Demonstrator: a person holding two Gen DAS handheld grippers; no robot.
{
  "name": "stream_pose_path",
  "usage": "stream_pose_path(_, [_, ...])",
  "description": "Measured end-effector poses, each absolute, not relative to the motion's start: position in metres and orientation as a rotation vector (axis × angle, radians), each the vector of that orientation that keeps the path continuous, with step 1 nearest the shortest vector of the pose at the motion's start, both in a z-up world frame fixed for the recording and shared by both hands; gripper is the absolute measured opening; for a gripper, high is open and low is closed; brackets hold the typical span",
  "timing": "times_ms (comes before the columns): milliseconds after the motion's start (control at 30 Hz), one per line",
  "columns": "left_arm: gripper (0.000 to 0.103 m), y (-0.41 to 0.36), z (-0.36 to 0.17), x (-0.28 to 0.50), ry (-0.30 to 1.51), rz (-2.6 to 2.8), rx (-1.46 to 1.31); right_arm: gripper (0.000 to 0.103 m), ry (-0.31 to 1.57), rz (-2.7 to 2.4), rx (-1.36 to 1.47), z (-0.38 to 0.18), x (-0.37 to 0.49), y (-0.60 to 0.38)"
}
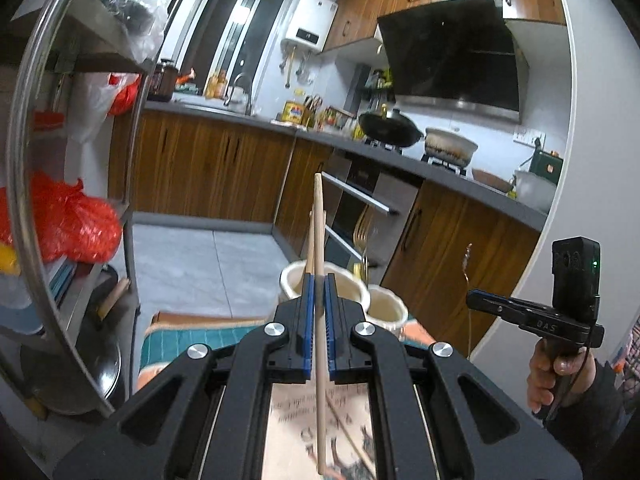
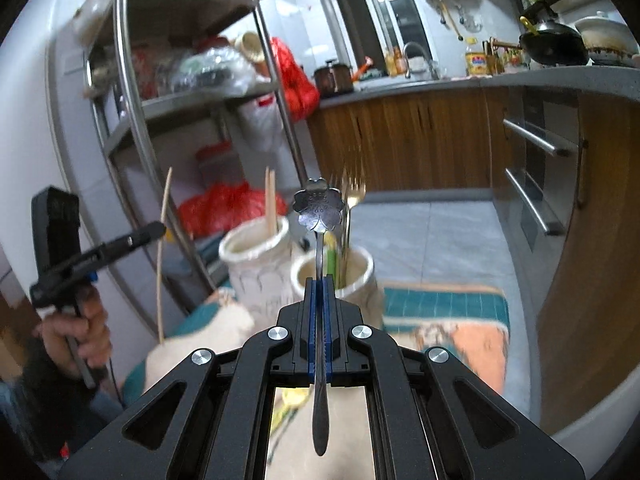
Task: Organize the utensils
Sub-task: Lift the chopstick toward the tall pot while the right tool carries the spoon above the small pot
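My left gripper (image 1: 319,280) is shut on a wooden chopstick (image 1: 319,236) that points up and forward, above a cream ceramic holder (image 1: 296,280) with another chopstick in it. A second cream holder (image 1: 386,308) to its right has gold forks. My right gripper (image 2: 320,280) is shut on a dark metal spoon with a flower-shaped bowl (image 2: 319,208), held upright in front of the right holder (image 2: 352,276) with gold forks and a green utensil. The left holder (image 2: 256,256) has two chopsticks. The left gripper (image 2: 156,230) with its chopstick shows at the left.
A patterned teal and orange mat (image 2: 444,312) lies under the holders. A metal shelf rack (image 2: 132,120) with red bags stands at the left. Wooden cabinets and a grey counter (image 1: 440,168) with a wok and pot run behind. Loose utensils lie below the grippers.
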State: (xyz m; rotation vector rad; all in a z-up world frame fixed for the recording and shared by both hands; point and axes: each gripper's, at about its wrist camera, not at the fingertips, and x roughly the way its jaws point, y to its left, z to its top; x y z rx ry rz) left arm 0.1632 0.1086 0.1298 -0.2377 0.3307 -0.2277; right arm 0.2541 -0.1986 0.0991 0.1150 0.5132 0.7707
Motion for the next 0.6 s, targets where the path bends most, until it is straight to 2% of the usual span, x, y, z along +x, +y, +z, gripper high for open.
stream_pose_path(600, [0.005, 0.099, 0.164, 0.209, 0.115, -0.228, -0.223, 0.004, 0.336, 0.744, 0.21, 0.121, 0.307, -0.182])
